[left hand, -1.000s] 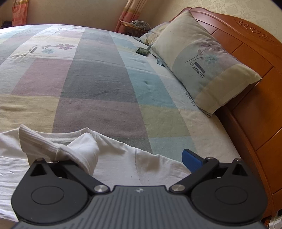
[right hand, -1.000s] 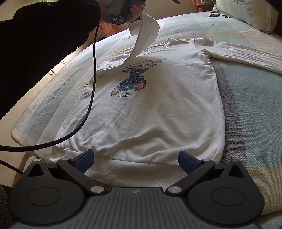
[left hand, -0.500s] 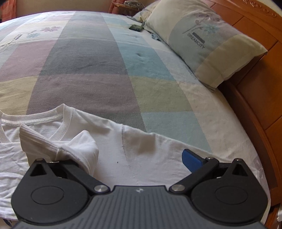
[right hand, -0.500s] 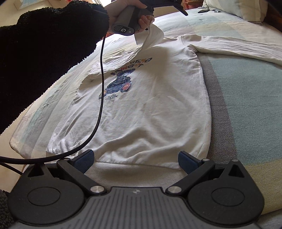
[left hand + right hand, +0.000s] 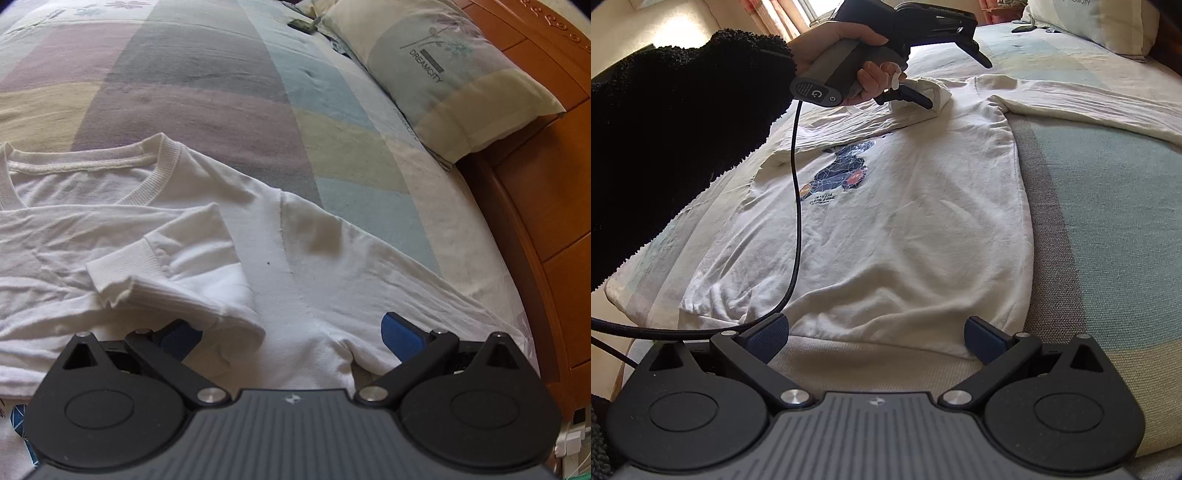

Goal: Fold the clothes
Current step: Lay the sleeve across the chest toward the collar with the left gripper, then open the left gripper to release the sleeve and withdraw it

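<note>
left gripper (image 5: 291, 334) spread, cuff (image 5: 147, 275) perhaps loose | right gripper (image 5: 875, 336) spread over hem (image 5: 871, 354)

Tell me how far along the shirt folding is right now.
Early stage. Done: the white shirt lies spread flat on the bed, and one sleeve's cuff is laid across the chest. In hand: the left tool is open just behind that cuff; the right tool is open at the hem, holding nothing. Left: the other sleeve is stretched out unfolded, and the body isn't folded.
</note>
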### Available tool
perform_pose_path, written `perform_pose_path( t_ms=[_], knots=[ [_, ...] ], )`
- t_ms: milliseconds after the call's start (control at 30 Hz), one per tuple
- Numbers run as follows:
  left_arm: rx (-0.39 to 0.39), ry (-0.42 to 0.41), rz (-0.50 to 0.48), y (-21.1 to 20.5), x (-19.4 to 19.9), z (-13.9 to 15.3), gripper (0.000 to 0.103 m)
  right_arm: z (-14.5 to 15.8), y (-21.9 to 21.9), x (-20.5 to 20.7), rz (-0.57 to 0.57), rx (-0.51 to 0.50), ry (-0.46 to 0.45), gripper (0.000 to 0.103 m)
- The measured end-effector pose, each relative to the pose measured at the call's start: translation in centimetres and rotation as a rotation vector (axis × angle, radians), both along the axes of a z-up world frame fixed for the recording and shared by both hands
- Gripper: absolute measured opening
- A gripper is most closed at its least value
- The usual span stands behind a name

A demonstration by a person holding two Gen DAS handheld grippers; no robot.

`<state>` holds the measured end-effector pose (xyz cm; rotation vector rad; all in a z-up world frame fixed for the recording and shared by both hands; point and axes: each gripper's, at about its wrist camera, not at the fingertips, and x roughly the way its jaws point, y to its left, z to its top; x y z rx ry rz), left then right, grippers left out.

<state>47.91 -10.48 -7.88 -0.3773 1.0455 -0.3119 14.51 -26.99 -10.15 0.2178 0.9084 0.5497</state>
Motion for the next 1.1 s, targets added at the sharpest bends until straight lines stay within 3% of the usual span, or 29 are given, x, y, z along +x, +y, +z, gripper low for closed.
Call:
perform_pose_path(
  t_ms=[133, 233, 367, 533, 733, 867, 1100],
  knots=[
    [0.011, -0.064, 0.025, -0.9, 0.5, 0.6, 0.102, 0.1, 0.1, 0.0, -0.001, -0.004, -0.001, 0.103],
    [0.021, -0.133, -0.072, -3.2, -0.1, 1.7, 0.102, 0.1, 0.1, -0.1, -0.005, -0.006, 0.0, 0.103],
    [0.06, -0.149, -0.23, -5.8, -1.3, 2.4, 0.102, 0.2, 0.3, -0.1, -0.007, -0.017, 0.0, 0.103],
    [0.071, -0.154, -0.267, -4.4, -2.9, 3.6, 0.102, 0.4, 0.4, -0.3, -0.014, -0.036, -0.005, 0.103],
    [0.063, -0.197, -0.17, 3.5, -4.9, 6.4, 0.102, 1.1, 0.7, -0.7, -0.034, -0.067, -0.019, 0.103],
    [0.075, -0.216, -0.042, 11.1, -6.3, 7.1, 0.102, 1.4, 1.0, -0.8, -0.049, -0.088, -0.026, 0.103],
    [-0.037, -0.17, 0.207, 24.0, -10.0, 5.4, 0.102, 1.9, 1.9, -0.7, -0.066, -0.13, -0.033, 0.103]
  ],
)
